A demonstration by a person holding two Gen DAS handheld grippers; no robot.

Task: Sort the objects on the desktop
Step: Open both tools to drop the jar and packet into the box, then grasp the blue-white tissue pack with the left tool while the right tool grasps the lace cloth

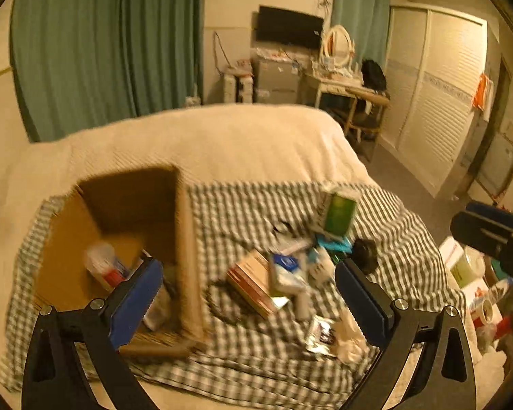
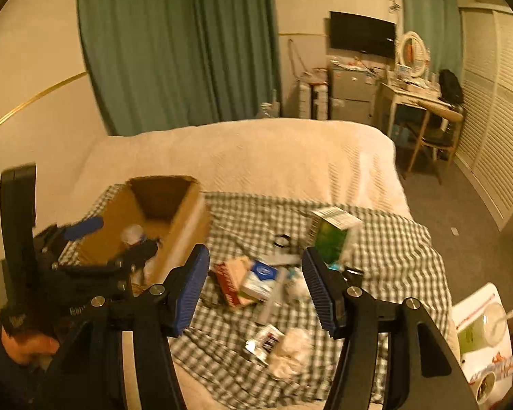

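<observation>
An open cardboard box (image 1: 184, 239) stands on a checked cloth (image 1: 393, 256) on the bed; it also shows in the right wrist view (image 2: 184, 218). A small white bottle with a red label (image 1: 102, 266) lies inside it. A pile of small items lies right of the box: a green carton (image 1: 340, 213), a red and tan box (image 1: 253, 282), a blue and white pack (image 1: 284, 270), a black item (image 1: 366, 253), a crumpled tissue (image 2: 290, 348). My left gripper (image 1: 249, 273) is open and empty above the box edge and pile. My right gripper (image 2: 256, 273) is open and empty above the pile.
The cream bedspread (image 1: 205, 143) stretches behind the cloth. A side table with cups and packets (image 2: 482, 335) stands right of the bed. Green curtains, a dresser, a chair and a wardrobe line the far side of the room.
</observation>
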